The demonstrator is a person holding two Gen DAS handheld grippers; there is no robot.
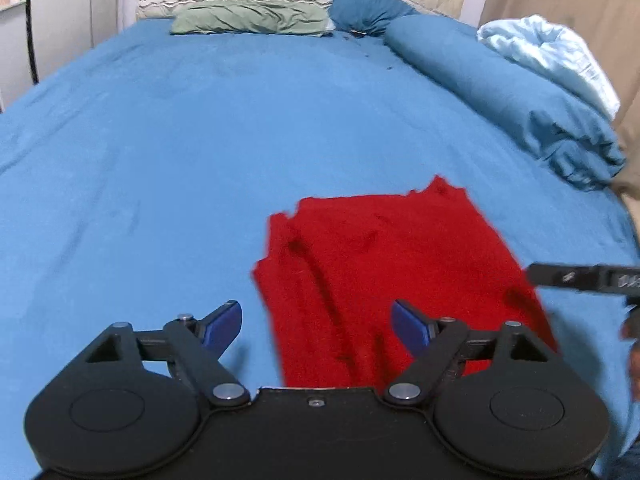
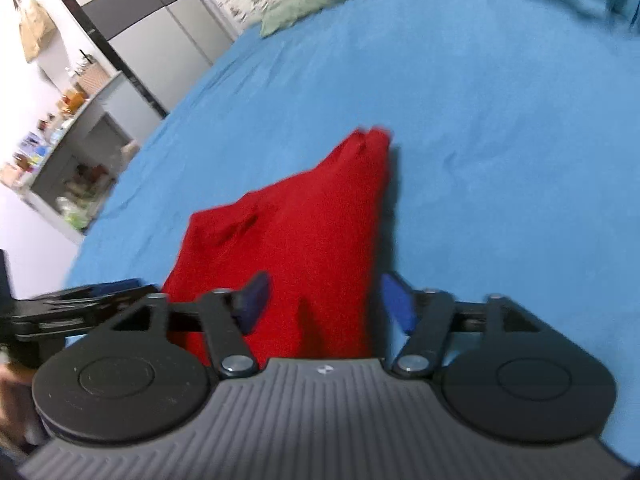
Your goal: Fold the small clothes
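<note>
A red garment (image 1: 384, 272) lies folded on the blue bed sheet (image 1: 180, 140). In the left wrist view my left gripper (image 1: 318, 326) is open, its blue pads straddling the garment's near left edge, holding nothing. In the right wrist view the garment (image 2: 304, 232) stretches away from my right gripper (image 2: 324, 300), which is open over its near end, one pad on the cloth side and one over the sheet. The right gripper's black body (image 1: 584, 276) shows at the right edge of the left view; the left gripper (image 2: 80, 300) shows at the left of the right view.
A green pillow (image 1: 248, 18), a blue pillow (image 1: 368, 4), a rolled blue duvet (image 1: 512, 96) and a pale blue cloth (image 1: 548, 52) lie at the bed's far and right sides. A cluttered shelf unit (image 2: 68, 152) and wardrobe (image 2: 160, 32) stand past the bed's left edge.
</note>
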